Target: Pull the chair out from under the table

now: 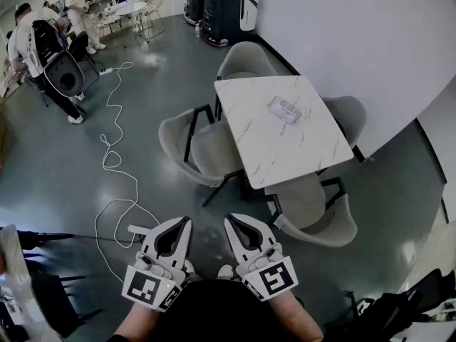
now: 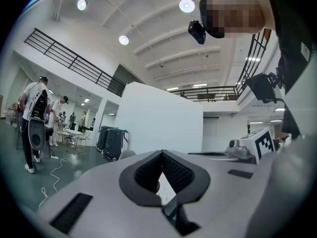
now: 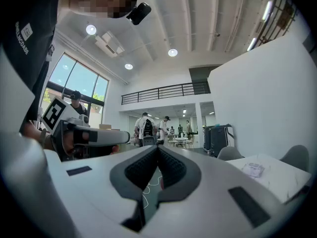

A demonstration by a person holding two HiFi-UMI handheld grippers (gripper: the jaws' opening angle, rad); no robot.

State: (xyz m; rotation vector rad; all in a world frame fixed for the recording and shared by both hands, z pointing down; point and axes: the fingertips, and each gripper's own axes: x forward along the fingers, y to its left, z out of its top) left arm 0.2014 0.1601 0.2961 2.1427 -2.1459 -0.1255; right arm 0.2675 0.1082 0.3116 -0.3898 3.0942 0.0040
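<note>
A white marble table (image 1: 285, 130) stands ahead with a grey chair on each side. The left chair (image 1: 196, 148) and the near chair (image 1: 313, 216) sit partly tucked under it; two more chairs are at the far end (image 1: 242, 59) and by the wall (image 1: 349, 116). My left gripper (image 1: 187, 221) and right gripper (image 1: 229, 219) are held side by side near my body, well short of any chair, both shut and empty. In the left gripper view the left gripper's (image 2: 161, 151) tips meet. From the right gripper (image 3: 157, 147) view, the table (image 3: 277, 177) lies at the right.
A small clear packet (image 1: 285, 110) lies on the table. A white cable (image 1: 114, 155) snakes over the grey floor to a power strip (image 1: 139, 230) left of my grippers. People (image 1: 43, 48) stand at the far left; a black machine (image 1: 228, 6) and a white wall (image 1: 370, 41) lie beyond.
</note>
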